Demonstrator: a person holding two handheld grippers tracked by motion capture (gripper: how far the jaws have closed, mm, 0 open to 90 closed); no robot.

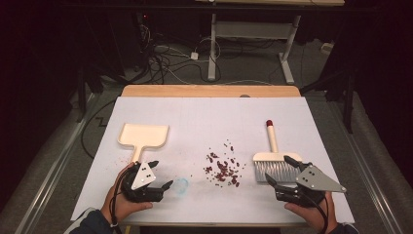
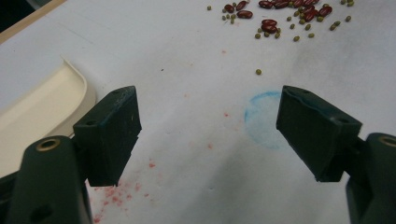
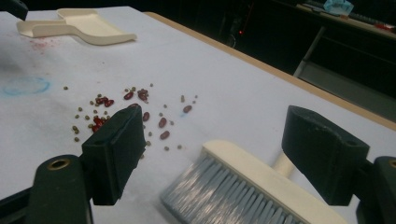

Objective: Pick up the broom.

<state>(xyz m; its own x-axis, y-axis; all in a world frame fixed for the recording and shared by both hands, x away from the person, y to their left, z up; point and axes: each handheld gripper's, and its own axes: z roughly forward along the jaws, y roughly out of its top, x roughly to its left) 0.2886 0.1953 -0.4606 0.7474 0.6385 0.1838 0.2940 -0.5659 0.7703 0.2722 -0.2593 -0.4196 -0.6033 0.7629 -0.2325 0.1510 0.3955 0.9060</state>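
Observation:
A cream dustpan [image 1: 143, 136] lies at the left of the white table, handle toward me; its rim [image 2: 42, 107] is at the left of the left gripper view. My left gripper [image 1: 159, 174] stands open just below the handle end, holding nothing. A scatter of red beans and small green ones [image 1: 223, 168] lies in the middle. A cream brush [image 1: 272, 161] with grey bristles and a red-tipped handle lies at the right. My right gripper [image 1: 279, 170] is open at the bristles [image 3: 219, 196], which lie between its spread jaws, untouched.
A faint blue ring [image 1: 180, 185] is drawn on the white sheet beside the left gripper, with red smudges [image 2: 116, 191] near the dustpan. The table's wooden far edge [image 1: 209, 90] borders a floor with cables and a white desk frame [image 1: 253, 34].

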